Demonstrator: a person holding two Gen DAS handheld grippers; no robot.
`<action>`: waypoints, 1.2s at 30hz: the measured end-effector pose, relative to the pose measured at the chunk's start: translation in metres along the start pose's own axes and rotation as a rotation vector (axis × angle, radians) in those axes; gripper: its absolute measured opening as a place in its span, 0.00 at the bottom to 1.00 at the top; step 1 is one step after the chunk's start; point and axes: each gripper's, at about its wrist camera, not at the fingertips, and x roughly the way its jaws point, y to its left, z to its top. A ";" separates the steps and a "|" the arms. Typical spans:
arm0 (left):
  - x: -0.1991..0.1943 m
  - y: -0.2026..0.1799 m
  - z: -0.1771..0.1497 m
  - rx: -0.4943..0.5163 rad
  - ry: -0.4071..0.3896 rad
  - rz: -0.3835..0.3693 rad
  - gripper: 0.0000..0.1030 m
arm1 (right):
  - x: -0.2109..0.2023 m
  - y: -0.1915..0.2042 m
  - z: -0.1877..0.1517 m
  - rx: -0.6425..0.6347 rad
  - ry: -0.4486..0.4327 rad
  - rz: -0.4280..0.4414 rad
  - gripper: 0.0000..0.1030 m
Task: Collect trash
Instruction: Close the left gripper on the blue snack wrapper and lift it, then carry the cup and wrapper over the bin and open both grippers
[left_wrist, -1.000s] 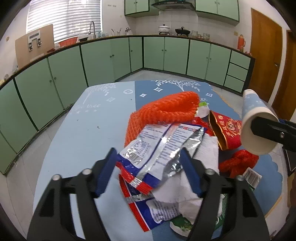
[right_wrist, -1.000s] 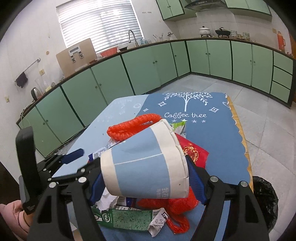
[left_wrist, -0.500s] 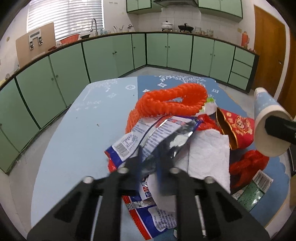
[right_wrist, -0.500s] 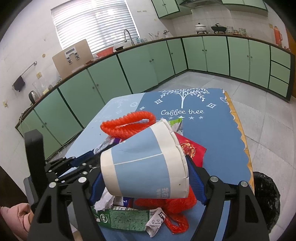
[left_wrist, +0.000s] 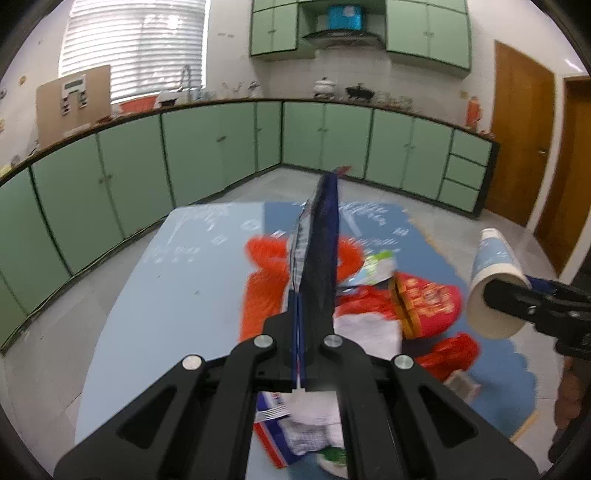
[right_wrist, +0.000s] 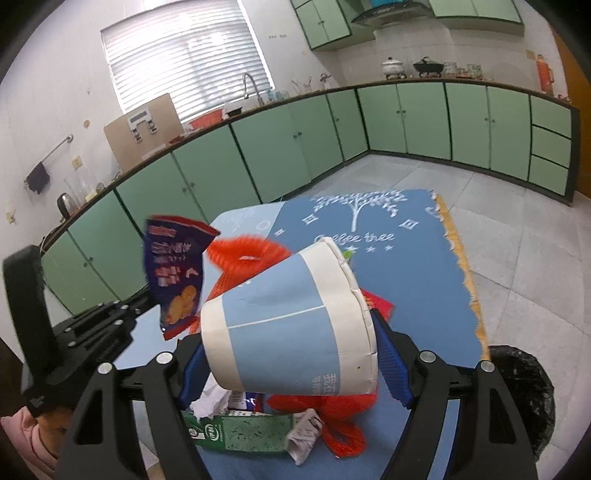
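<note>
My left gripper (left_wrist: 300, 325) is shut on a blue snack wrapper (left_wrist: 320, 236) and holds it upright above the table; the wrapper also shows in the right wrist view (right_wrist: 175, 269). My right gripper (right_wrist: 291, 354) is shut on a blue and white paper cup (right_wrist: 291, 325), held on its side above the trash pile; the cup also shows in the left wrist view (left_wrist: 493, 284). On the table lie orange foam netting (left_wrist: 264, 284), a red packet (left_wrist: 428, 302), white tissue (left_wrist: 369, 332) and a green carton (right_wrist: 240, 432).
The table has a blue cloth (right_wrist: 406, 258) with a fringed right edge. A black trash bag (right_wrist: 524, 391) stands on the floor by the table's right side. Green cabinets (left_wrist: 221, 155) line the walls beyond.
My left gripper closed on the snack wrapper and lifted it off the pile, so it now stands upright. My right gripper kept hold of the cup, almost still.
</note>
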 end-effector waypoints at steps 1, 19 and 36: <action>-0.003 -0.006 0.002 0.007 -0.007 -0.016 0.00 | -0.009 -0.006 -0.001 0.011 -0.014 -0.018 0.74; 0.016 -0.219 0.003 0.202 0.015 -0.558 0.00 | -0.132 -0.167 -0.059 0.282 -0.100 -0.426 0.74; 0.126 -0.317 -0.048 0.266 0.286 -0.662 0.01 | -0.108 -0.239 -0.113 0.381 0.007 -0.540 0.74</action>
